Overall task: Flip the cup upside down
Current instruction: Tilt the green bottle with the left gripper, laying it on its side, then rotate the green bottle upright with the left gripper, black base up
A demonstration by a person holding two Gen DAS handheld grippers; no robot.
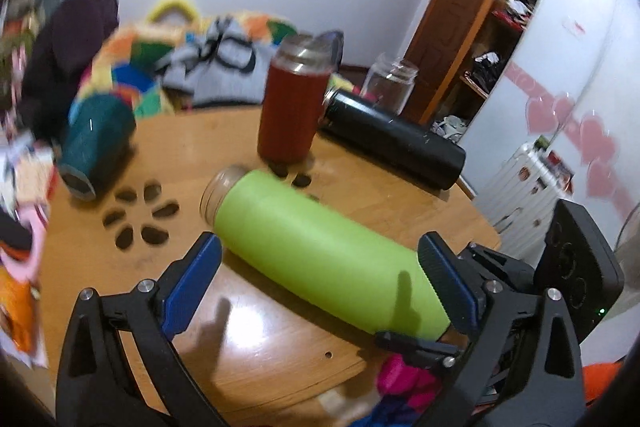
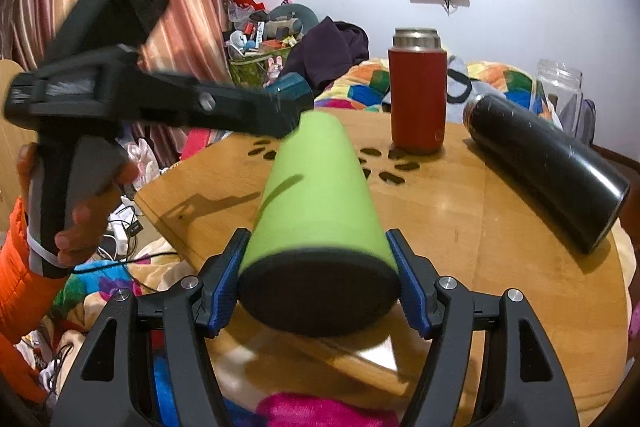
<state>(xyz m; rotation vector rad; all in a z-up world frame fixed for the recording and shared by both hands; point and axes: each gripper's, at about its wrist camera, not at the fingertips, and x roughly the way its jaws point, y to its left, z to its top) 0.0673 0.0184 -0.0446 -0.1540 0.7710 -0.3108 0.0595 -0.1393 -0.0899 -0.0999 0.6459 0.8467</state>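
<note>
A: What is seen nearest?

B: A green cup (image 2: 316, 203) is seen lying on its side on a wooden table (image 2: 500, 227). Its dark base end is clamped between the blue pads of the right gripper (image 2: 318, 287). In the left wrist view its open mouth is turned away, toward the table's middle. No contents can be made out.

A: And the left gripper?

B: The left gripper (image 1: 320, 263) is held spread wide, a finger to either side of the cup's body, and nothing is gripped by it. From the right wrist view it is seen above the cup's far end, its handle held in a hand (image 2: 76, 203) with an orange sleeve.

A: What is found farther back?

B: A red flask (image 2: 418, 93) is stood upright with a steel neck. A black flask (image 2: 548, 167) is laid on its side beside it. Behind that, a clear jar (image 2: 560, 95) is stood, apparently empty. A teal cup (image 1: 96, 143) is laid on its side at the far edge.
</note>
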